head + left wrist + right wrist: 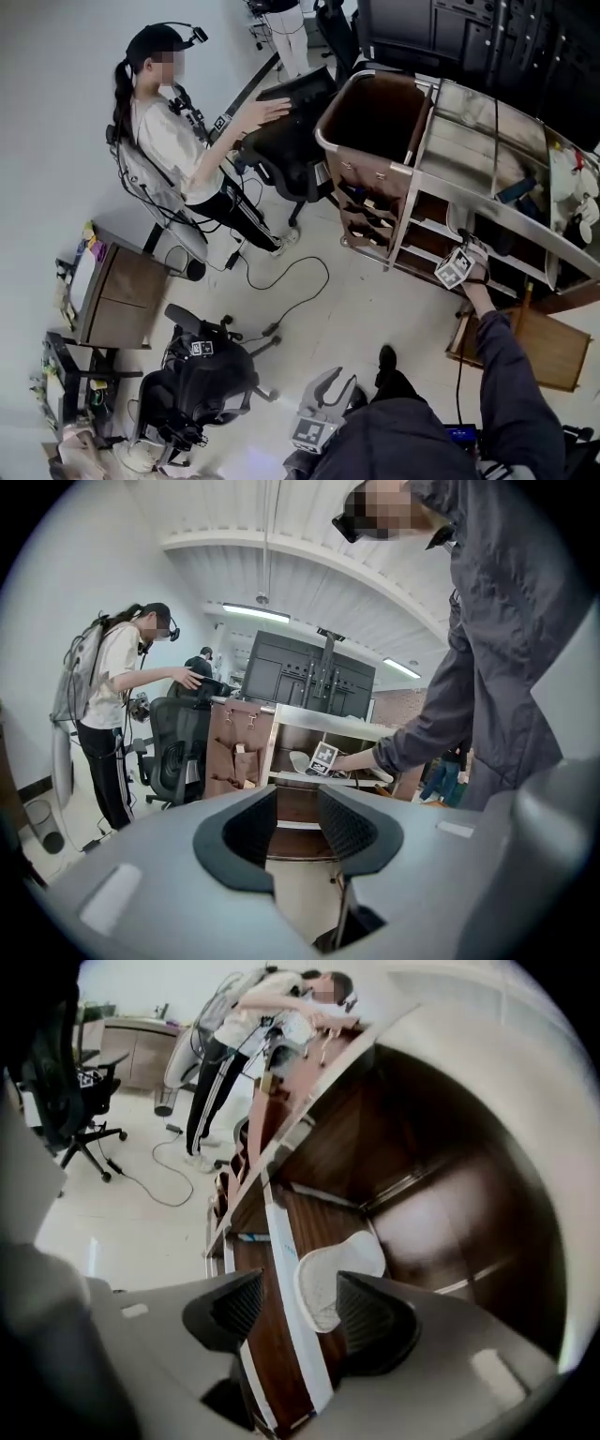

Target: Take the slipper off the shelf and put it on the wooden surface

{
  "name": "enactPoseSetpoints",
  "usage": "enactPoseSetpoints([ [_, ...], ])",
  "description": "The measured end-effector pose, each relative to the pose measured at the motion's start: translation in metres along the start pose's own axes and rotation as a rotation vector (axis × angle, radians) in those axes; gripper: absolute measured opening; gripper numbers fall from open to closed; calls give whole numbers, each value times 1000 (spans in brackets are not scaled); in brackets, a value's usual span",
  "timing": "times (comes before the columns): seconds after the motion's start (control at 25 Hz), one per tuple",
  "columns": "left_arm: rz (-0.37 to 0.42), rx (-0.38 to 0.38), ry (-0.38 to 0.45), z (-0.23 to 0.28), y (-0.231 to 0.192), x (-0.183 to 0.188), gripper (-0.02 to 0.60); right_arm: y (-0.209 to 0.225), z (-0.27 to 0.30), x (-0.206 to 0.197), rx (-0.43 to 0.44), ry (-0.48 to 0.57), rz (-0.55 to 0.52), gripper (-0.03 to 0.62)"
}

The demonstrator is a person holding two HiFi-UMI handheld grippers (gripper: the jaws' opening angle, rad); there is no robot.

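We held our right gripper (298, 1281) at the dark wooden shelf (269, 1344), jaws spread wide. The flat white mesh slipper (330, 1265) lay on that shelf, one end between them, unpinched. Our left gripper (298, 803) hung low, jaws apart, holding nothing.

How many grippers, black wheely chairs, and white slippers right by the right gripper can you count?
Grippers: 2 (left gripper, right gripper)
Black chairs: 2 clear in the head view (upper chair, lower chair); a dark shape at the top edge is too unclear to count
White slipper on the shelf by the right gripper: 1
Total: 5
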State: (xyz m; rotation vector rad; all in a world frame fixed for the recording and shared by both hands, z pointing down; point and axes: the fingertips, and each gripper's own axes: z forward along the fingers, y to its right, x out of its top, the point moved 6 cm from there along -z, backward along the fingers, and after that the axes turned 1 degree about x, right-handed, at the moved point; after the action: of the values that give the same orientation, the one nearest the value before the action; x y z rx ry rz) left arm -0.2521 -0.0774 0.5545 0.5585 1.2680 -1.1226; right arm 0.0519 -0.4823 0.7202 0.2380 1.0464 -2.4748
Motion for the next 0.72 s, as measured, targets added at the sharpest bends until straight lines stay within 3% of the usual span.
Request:
enactPoseSetpoints([
  [0.16,18,-57,12,-13,9,-8,141,-15,-80,-13,-49,106,-24,241],
  [0.32,52,-120,24,-35,27,-14,141,-45,-177,-53,-116,135,43,239],
  [0.56,72,-224,13,-63,54,-42,141,-140,-333,-97,-226,226,108,64],
  [0.64,80,-258,23,-67,65,-46,141,-131,-353,-111,-254,245,76,55],
  [0.72,84,-277,28,-71,76,-47,141,-86,-352,-125,-287,251,30,72],
])
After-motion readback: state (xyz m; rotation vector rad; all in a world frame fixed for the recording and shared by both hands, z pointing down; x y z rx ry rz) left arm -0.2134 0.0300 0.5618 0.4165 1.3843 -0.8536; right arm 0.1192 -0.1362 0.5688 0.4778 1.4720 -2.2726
